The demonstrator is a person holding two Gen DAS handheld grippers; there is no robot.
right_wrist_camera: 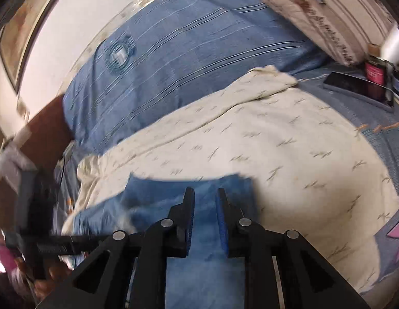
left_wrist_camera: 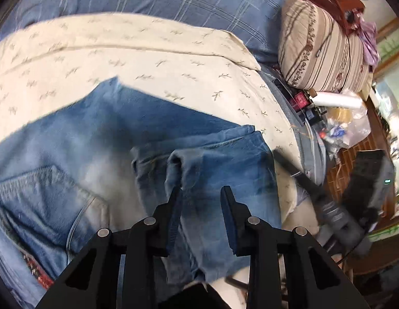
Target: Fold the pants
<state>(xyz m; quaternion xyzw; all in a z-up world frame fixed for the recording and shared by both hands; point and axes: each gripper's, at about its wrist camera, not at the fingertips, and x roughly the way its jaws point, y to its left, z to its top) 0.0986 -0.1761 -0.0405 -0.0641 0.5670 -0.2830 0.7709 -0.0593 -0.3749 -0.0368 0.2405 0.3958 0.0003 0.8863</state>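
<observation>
Blue jeans (left_wrist_camera: 101, 139) lie spread on a cream printed sheet (left_wrist_camera: 147, 51) over the bed. My left gripper (left_wrist_camera: 200, 193) hovers over a bunched leg near the hem, jaws apart, denim showing in the gap and neither pad pressing it. A back pocket (left_wrist_camera: 44, 200) is at the lower left. My right gripper (right_wrist_camera: 205, 195) sits at the jeans' (right_wrist_camera: 189, 188) edge with a strip of denim running between its narrow jaws and under its body; it appears shut on that denim. In the left wrist view the right gripper (left_wrist_camera: 292, 170) reaches in from the right.
A blue striped duvet (right_wrist_camera: 199, 51) lies beyond the sheet. A striped pillow (left_wrist_camera: 325, 51) with a brown bag (left_wrist_camera: 336, 2) on it sits at the far right. A dark phone (right_wrist_camera: 359, 87), a plastic bag (left_wrist_camera: 348, 123) and small items crowd the bed's edge.
</observation>
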